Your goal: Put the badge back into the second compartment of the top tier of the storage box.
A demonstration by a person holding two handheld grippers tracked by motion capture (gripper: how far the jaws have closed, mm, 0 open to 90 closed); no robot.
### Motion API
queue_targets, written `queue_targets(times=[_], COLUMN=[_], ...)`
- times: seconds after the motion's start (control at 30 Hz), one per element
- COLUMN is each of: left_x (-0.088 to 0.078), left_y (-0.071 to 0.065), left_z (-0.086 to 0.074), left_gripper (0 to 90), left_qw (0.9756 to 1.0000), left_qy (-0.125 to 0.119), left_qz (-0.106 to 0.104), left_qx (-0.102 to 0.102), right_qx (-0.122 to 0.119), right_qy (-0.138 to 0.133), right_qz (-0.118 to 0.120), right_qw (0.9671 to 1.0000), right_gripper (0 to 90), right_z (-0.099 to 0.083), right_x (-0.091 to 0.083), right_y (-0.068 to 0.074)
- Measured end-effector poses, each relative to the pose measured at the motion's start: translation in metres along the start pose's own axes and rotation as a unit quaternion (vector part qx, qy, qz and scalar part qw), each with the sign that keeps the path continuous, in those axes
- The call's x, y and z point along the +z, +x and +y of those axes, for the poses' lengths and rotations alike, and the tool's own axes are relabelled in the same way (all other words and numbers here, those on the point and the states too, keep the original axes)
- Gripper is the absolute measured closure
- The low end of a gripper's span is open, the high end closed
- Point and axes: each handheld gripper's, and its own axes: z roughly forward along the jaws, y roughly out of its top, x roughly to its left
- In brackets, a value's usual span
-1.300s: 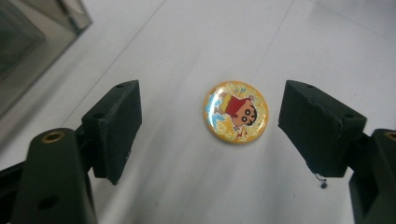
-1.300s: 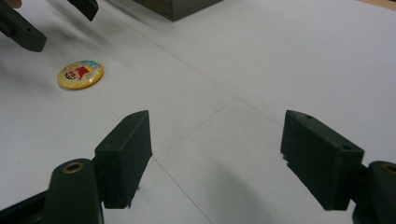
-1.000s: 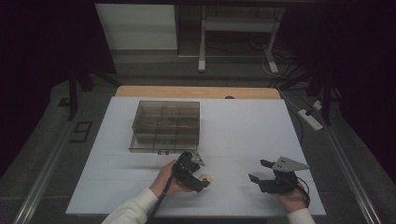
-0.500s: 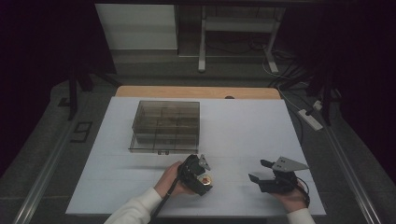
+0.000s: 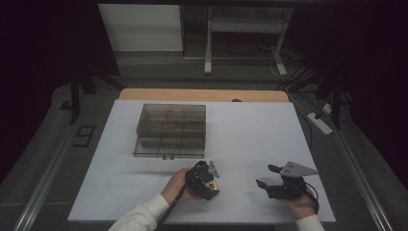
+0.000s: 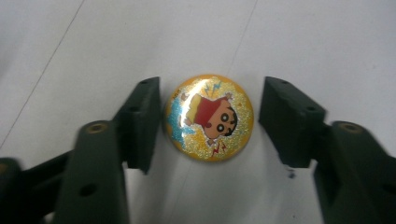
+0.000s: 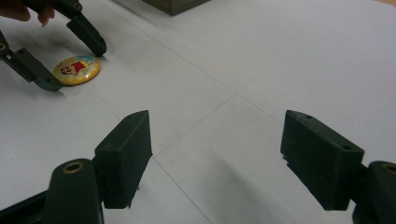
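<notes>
Far left on the desk [image 5: 240, 125] sits the clear compartment box [image 5: 171, 130]. Your left gripper [image 6: 208, 119] points down over the round cartoon badge [image 6: 208, 117], which lies flat between jaws that have just been closing; one nearly touches, the other stands clear. Your right gripper [image 7: 212, 156] rests well apart, jaws open on nothing.

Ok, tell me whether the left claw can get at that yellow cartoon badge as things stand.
Probably yes. The left claw already straddles the badge flat on the white table; its jaws have just been closing, one almost at the rim, the other apart. Nothing lies between.
</notes>
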Motion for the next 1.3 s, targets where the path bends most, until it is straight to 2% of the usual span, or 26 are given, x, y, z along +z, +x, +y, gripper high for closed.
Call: queue_targets(times=[0.03,0.07,0.5,0.67,1.3], left_x=[0.000,-0.001,-0.003,-0.007,-0.039], left_y=[0.000,0.000,0.000,0.002,0.007], left_z=[0.000,-0.001,-0.002,-0.003,-0.004], left_gripper=[41.2,46.8,47.0,47.0,47.0], left_qw=[1.0000,1.0000,1.0000,0.9999,0.9981], left_qy=[-0.002,-0.007,-0.004,-0.009,-0.058], left_qz=[0.000,-0.001,0.000,0.001,-0.006], left_qx=[0.000,-0.002,0.000,-0.006,-0.020], right_qx=[0.000,-0.001,-0.001,-0.002,-0.004], right_qy=[0.000,0.001,0.001,0.002,0.007], right_qz=[0.000,-0.001,-0.003,-0.003,-0.005], right_qw=[1.0000,1.0000,1.0000,1.0000,1.0000], right_gripper=[24.1,24.1,24.2,24.1,24.1], right_z=[0.000,0.000,-0.001,-0.001,-0.001], right_x=[0.000,0.000,-0.001,0.000,0.001], right_y=[0.000,0.000,0.000,0.000,0.000])
